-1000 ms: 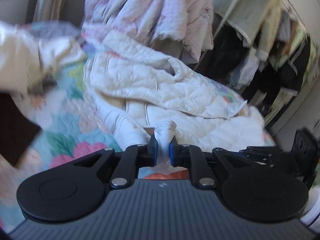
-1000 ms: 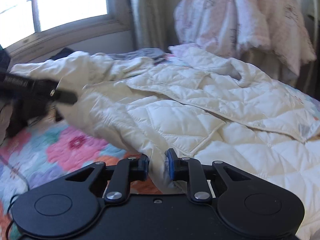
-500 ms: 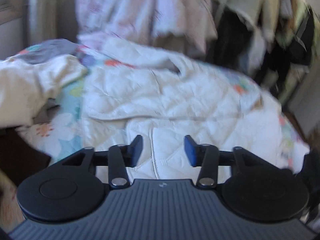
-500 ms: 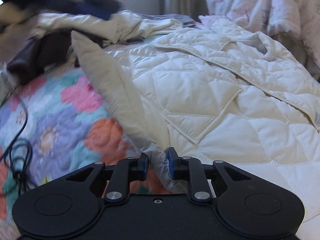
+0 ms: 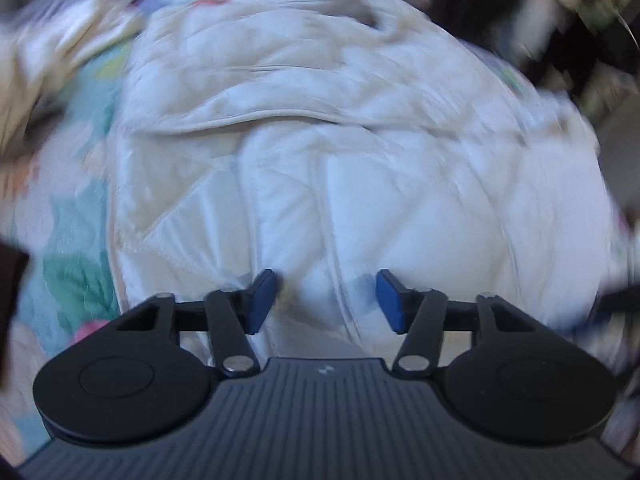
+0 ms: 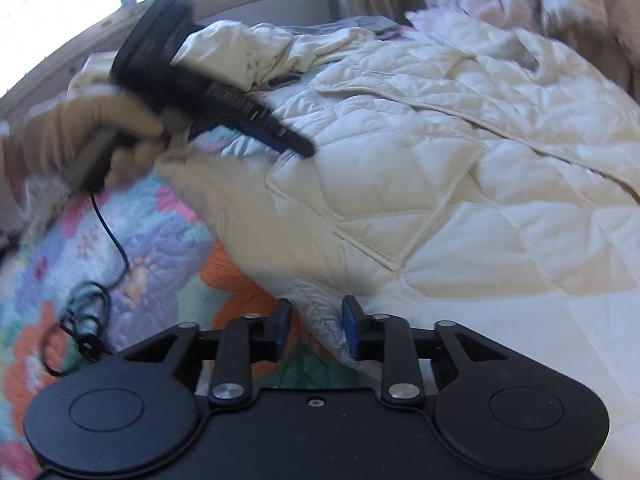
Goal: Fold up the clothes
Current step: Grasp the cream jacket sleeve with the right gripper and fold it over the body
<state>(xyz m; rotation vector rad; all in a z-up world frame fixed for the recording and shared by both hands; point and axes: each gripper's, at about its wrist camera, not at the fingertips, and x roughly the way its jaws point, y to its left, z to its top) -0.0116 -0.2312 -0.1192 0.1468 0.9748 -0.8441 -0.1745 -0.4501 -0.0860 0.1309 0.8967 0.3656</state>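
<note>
A cream quilted jacket point(image 6: 420, 152) lies spread on the flowered bedspread point(image 6: 132, 248). The left claw point(image 5: 326, 300) hangs over the jacket's pale middle, its jaws apart but closing, the pads not pressing the fabric. The right claw point(image 6: 316, 326) is opening at the jacket's near edge, which lies loose between its pads.

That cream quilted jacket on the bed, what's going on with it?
A person is folding it with a handheld two-finger gripper in each hand. The jacket lies spread on a flowered bedspread. The right gripper sits at the jacket's near edge, its jaws opening with the hem between them but not pinched. The left gripper hangs over the jacket, jaws apart and closing toward the fabric, nothing gripped yet.
</note>
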